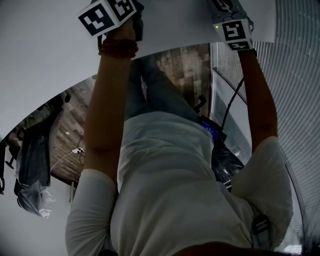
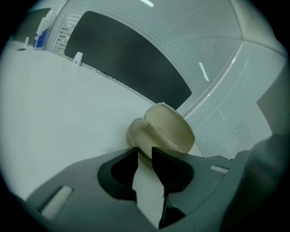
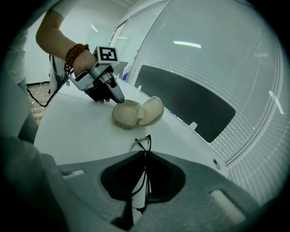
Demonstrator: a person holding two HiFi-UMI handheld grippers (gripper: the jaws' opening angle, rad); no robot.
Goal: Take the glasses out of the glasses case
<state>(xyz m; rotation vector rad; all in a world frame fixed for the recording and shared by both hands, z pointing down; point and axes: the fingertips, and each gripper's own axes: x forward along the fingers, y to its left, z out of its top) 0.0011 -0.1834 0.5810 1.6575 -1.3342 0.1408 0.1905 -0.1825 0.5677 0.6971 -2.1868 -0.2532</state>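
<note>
A cream glasses case point(image 3: 138, 113) lies open on the white table point(image 3: 81, 122), lid point(image 2: 170, 127) tipped back. My left gripper point(image 3: 118, 100) is at its left end. In the left gripper view the jaws point(image 2: 145, 153) stand a little apart, closed on the near rim of the lower shell point(image 2: 138, 131). My right gripper point(image 3: 145, 153) is shut on thin black-framed glasses point(image 3: 141, 144), which stick out past the tips, on the near side of the case and clear of it. The head view shows only the marker cubes, the left one point(image 1: 107, 15) and the right one point(image 1: 235, 32).
A long dark panel point(image 3: 186, 99) runs along the table's far edge, with a small white clip point(image 2: 78, 58) beside it. Slatted blinds point(image 2: 235, 118) lie behind. Below the table edge are a wood floor point(image 1: 65, 135), a bag point(image 1: 30, 165) and a cable point(image 1: 232, 102).
</note>
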